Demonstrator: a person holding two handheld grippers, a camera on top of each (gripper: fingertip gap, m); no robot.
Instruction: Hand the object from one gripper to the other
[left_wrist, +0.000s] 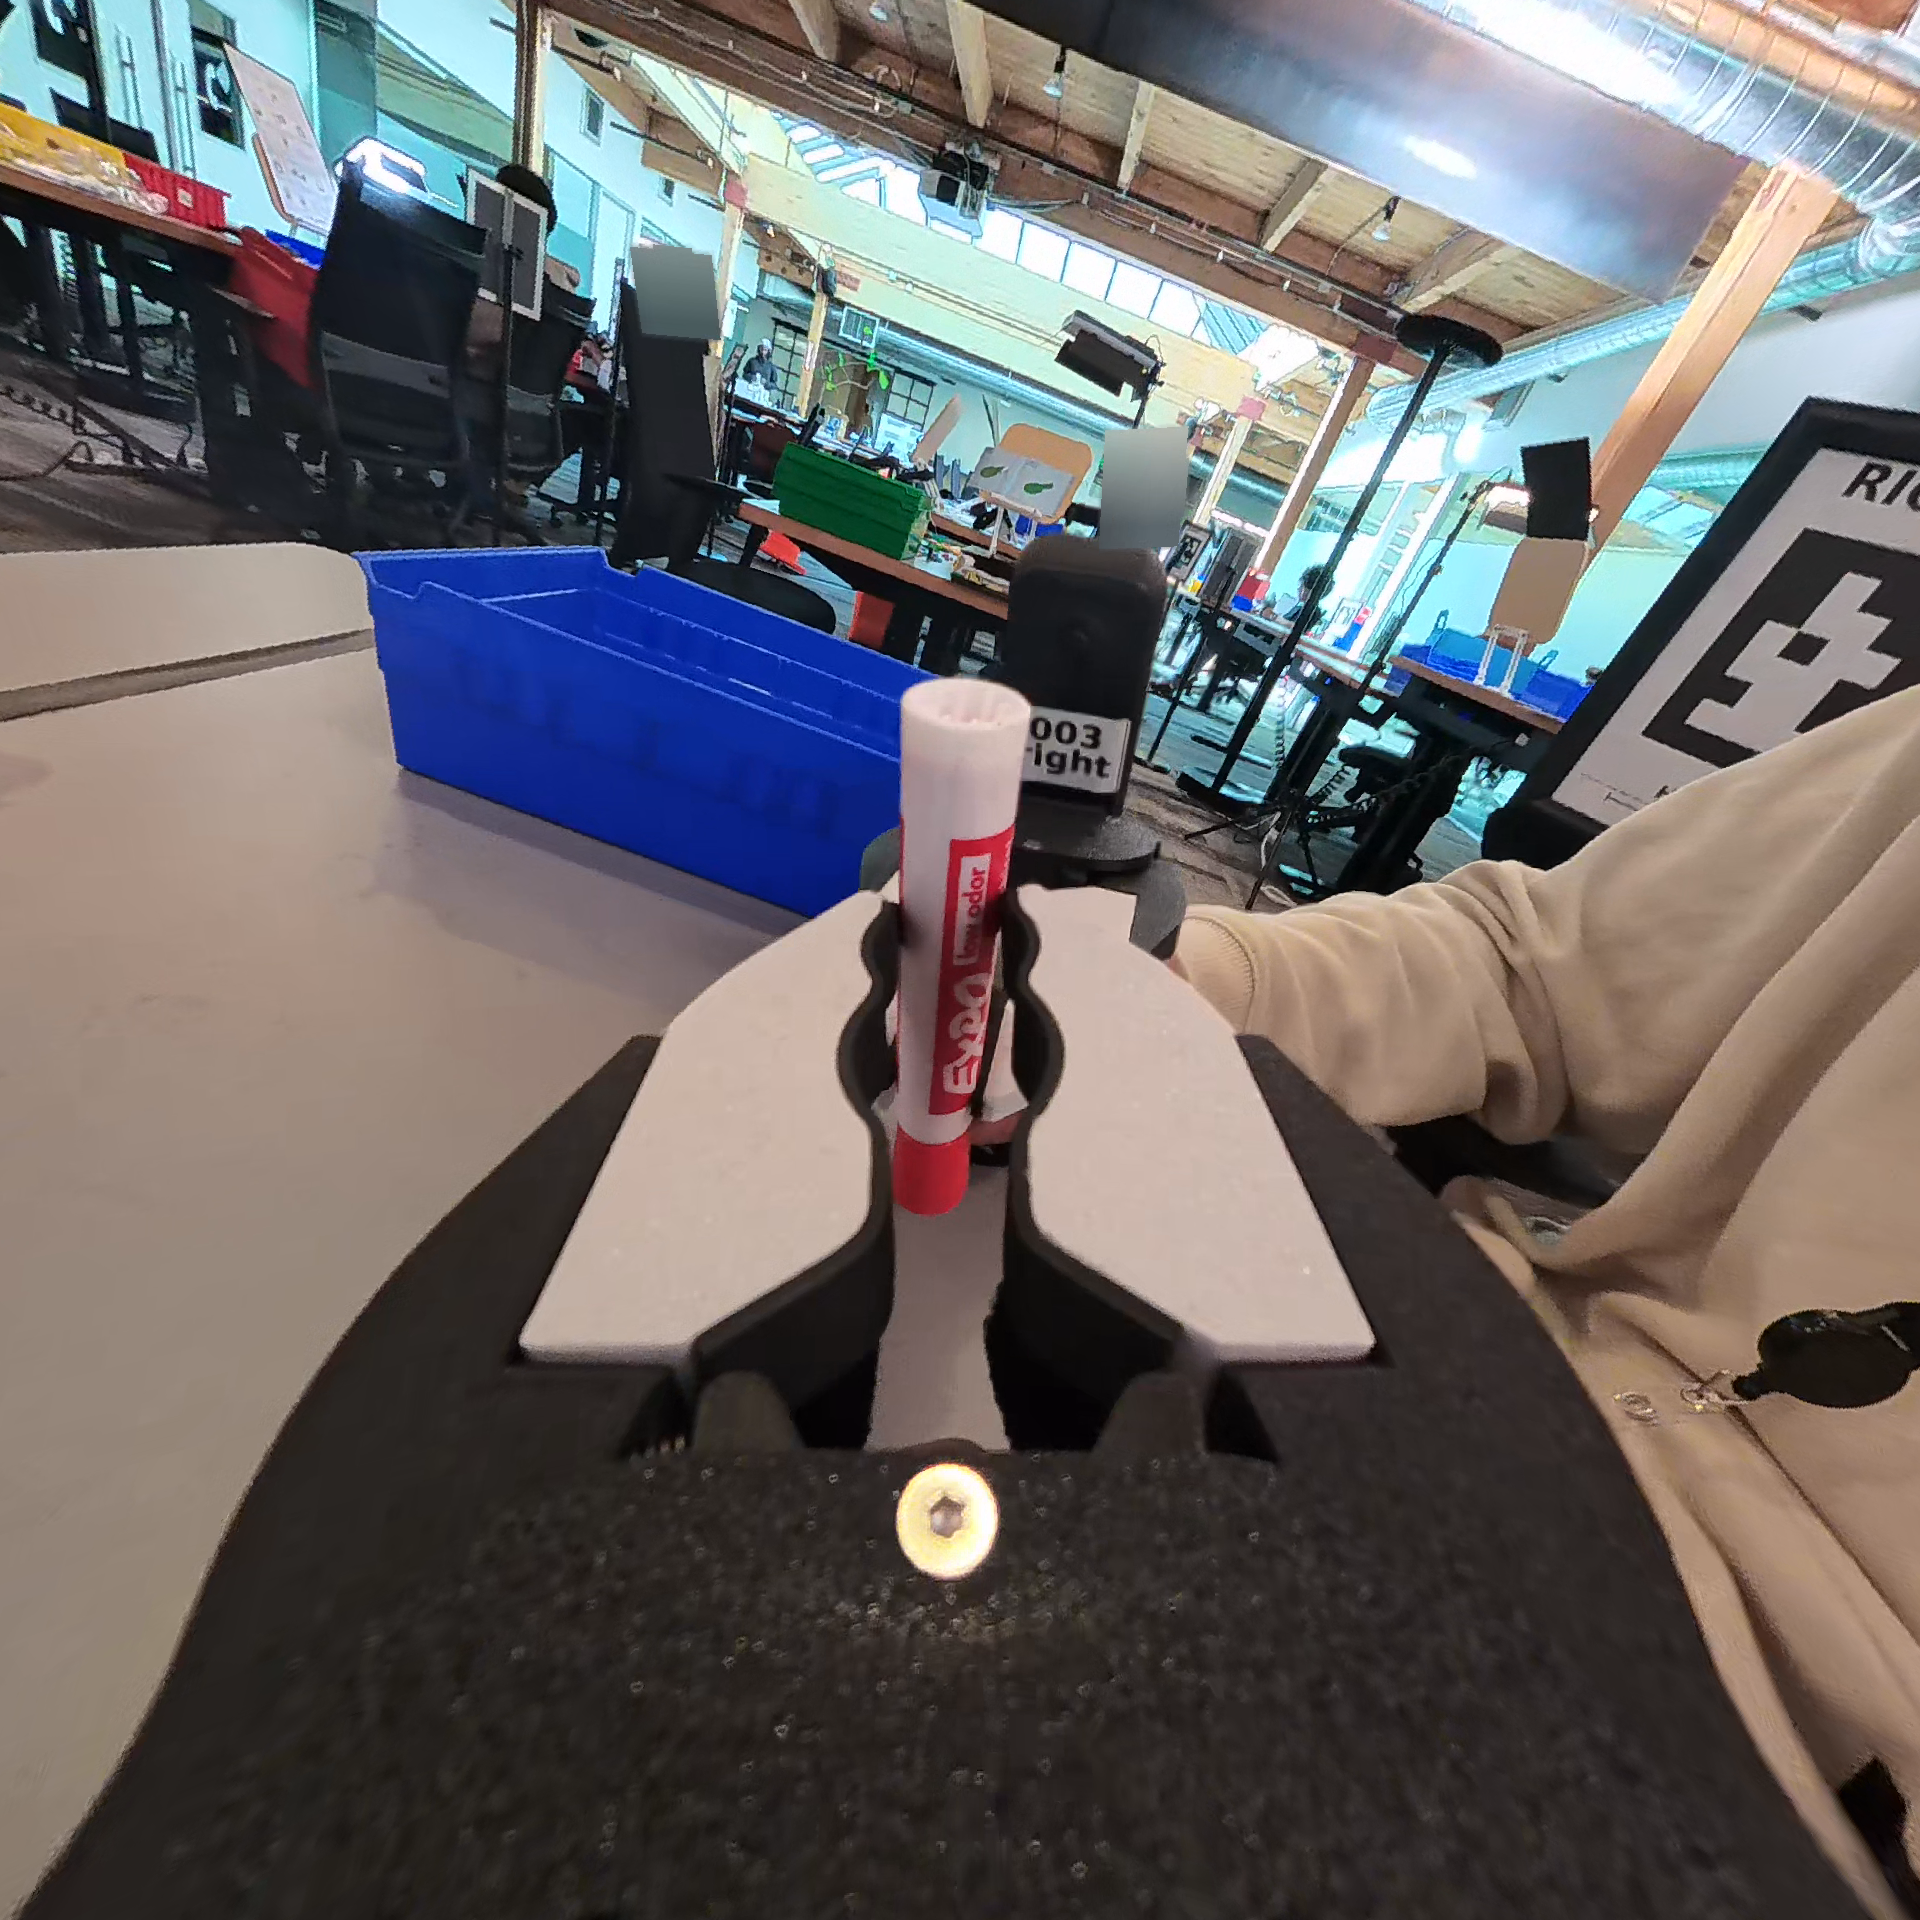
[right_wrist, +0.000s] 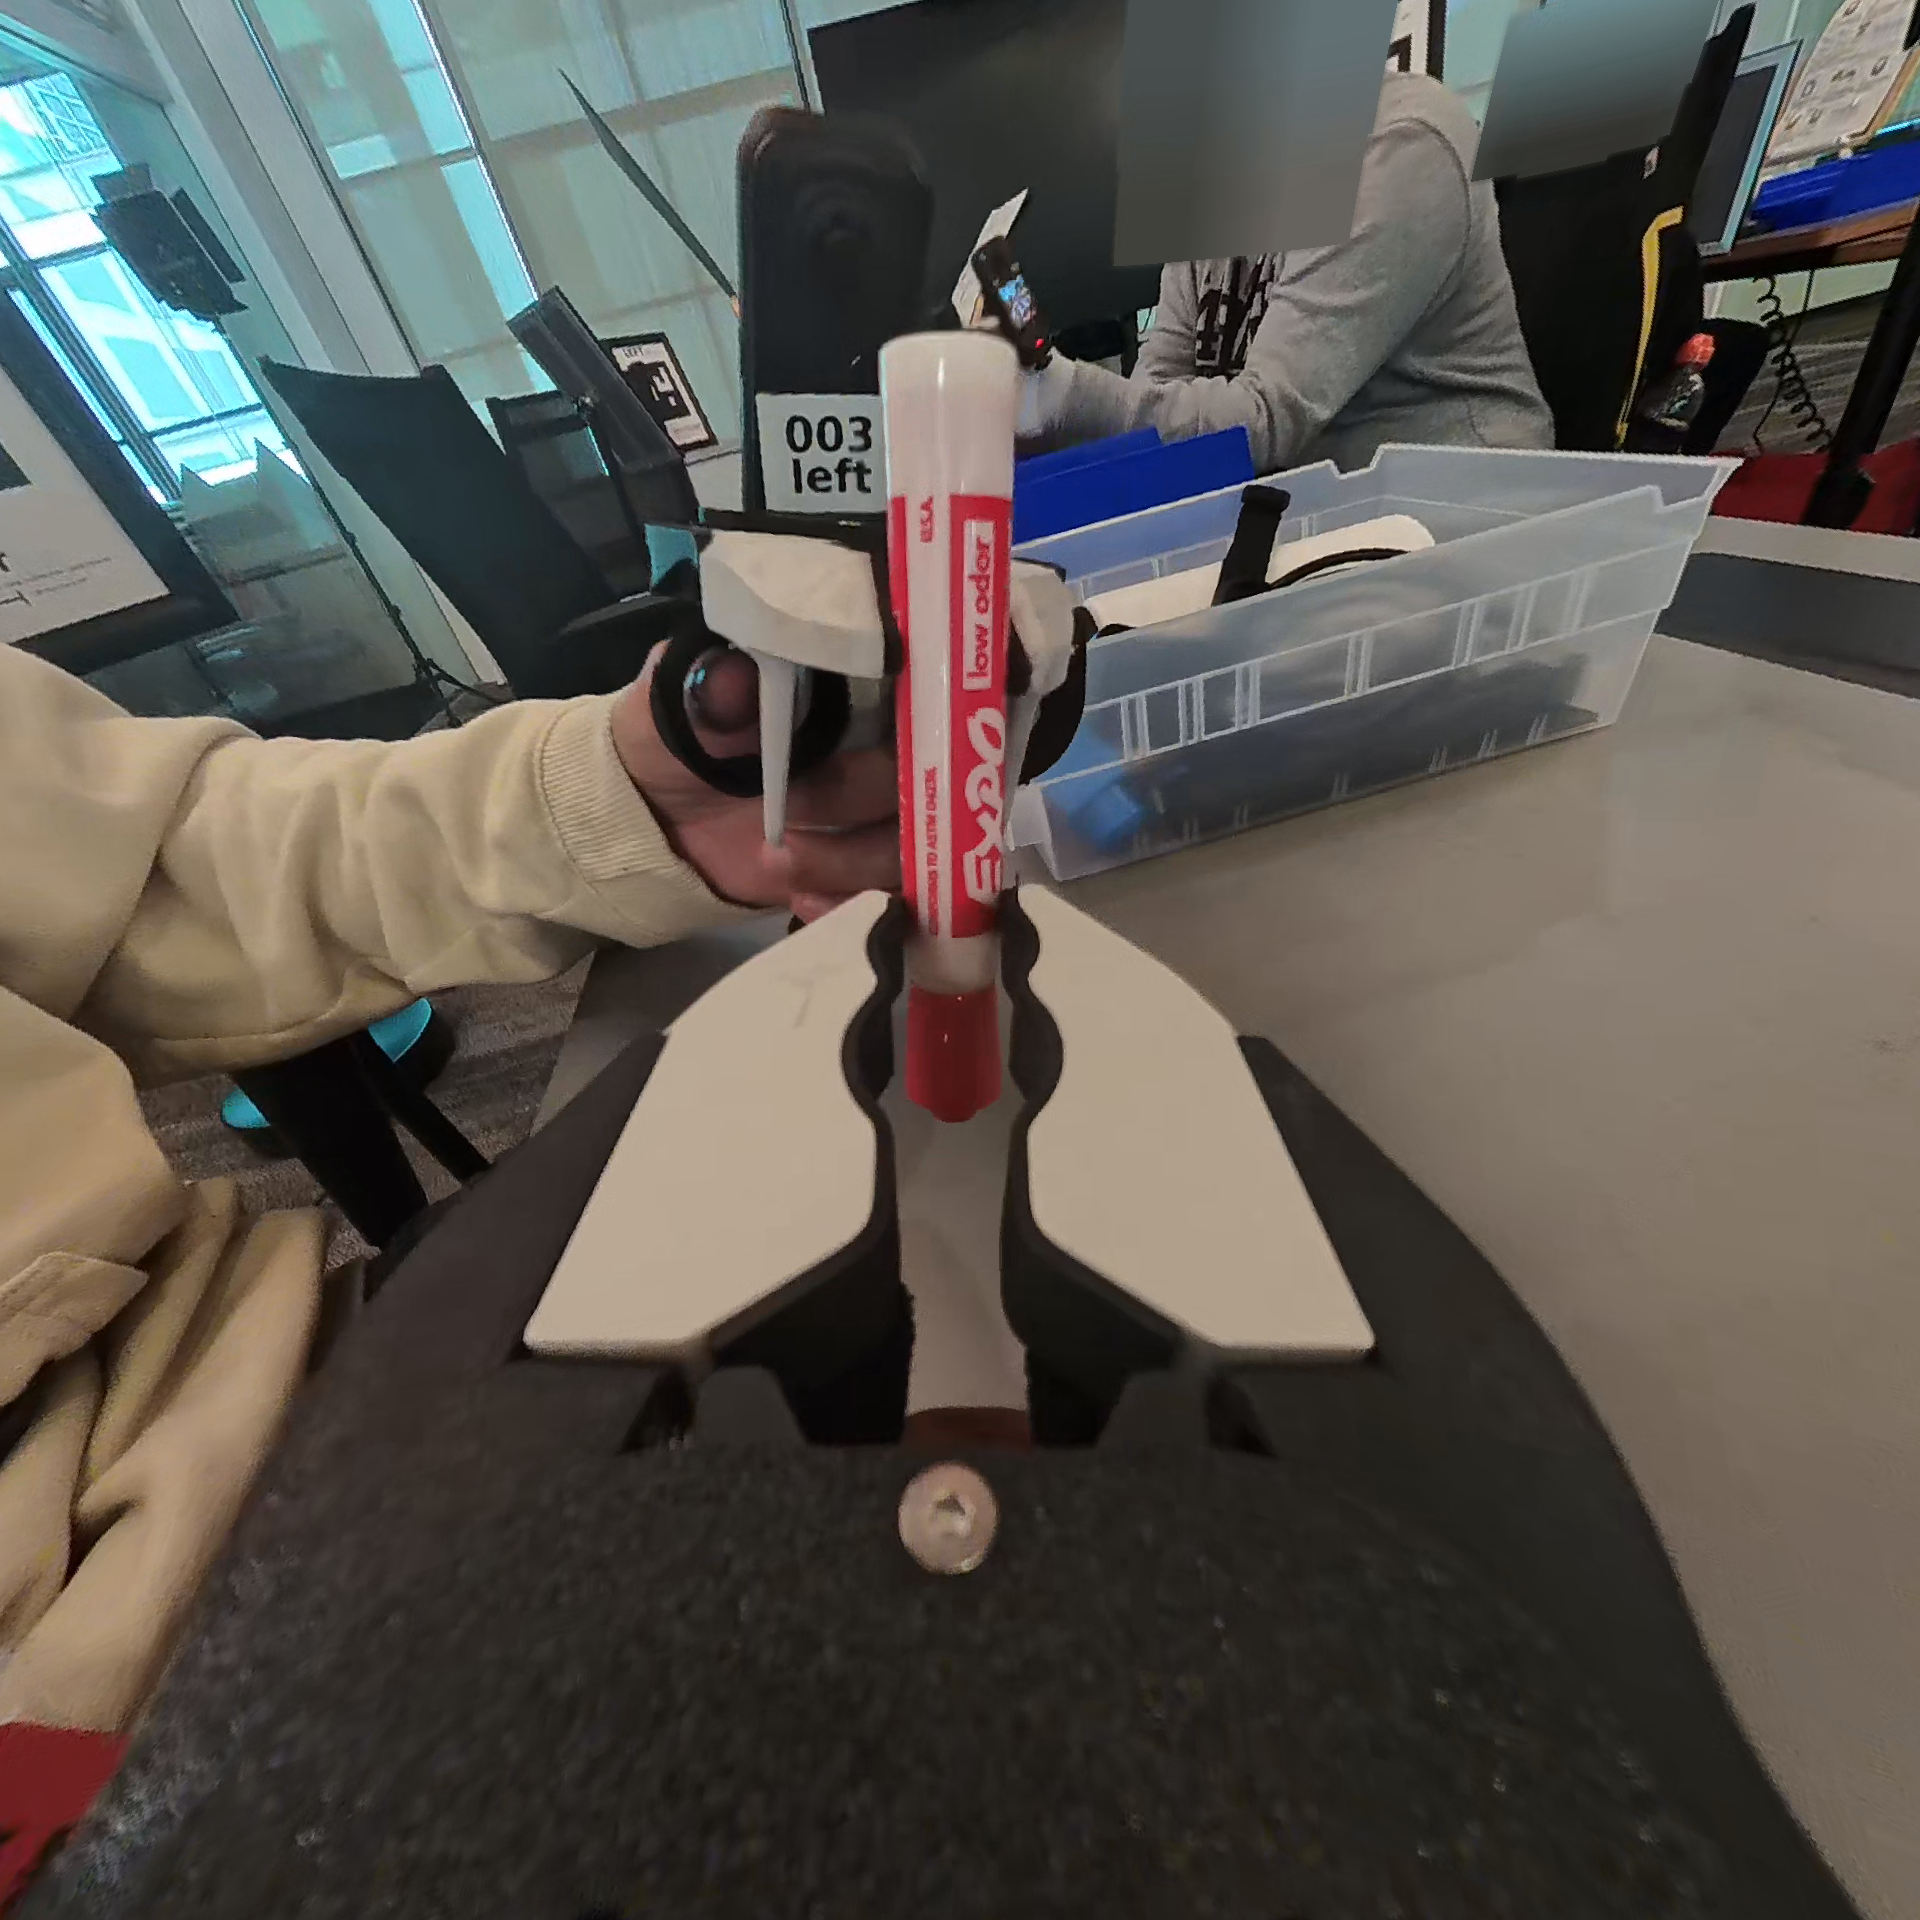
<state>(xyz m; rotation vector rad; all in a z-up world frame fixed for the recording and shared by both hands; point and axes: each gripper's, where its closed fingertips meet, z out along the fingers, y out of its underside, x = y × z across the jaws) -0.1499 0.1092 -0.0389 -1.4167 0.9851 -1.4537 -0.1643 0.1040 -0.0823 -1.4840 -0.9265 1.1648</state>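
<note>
A red-and-white marker (left_wrist: 956, 831) stands upright in the air, red cap down. My left gripper (left_wrist: 951, 935) is shut on its red-labelled barrel. My right gripper (right_wrist: 951, 925) is shut on the same marker (right_wrist: 951, 623) lower down, just above the red cap. In the right wrist view the left gripper (right_wrist: 951, 613) grips the barrel higher up, facing me. In the left wrist view the right gripper's black camera housing (left_wrist: 1086, 644) shows just behind the marker; its fingers are mostly hidden.
A blue bin (left_wrist: 623, 707) sits on the grey table (left_wrist: 208, 1039) beyond the left gripper. A clear bin (right_wrist: 1351, 644) holding dark items stands beyond the right gripper. Cream sleeves (left_wrist: 1455, 987) (right_wrist: 312, 810) hold the grippers. A person in grey (right_wrist: 1351, 312) sits behind. The grippers' ends are close to 4 cm from one another.
</note>
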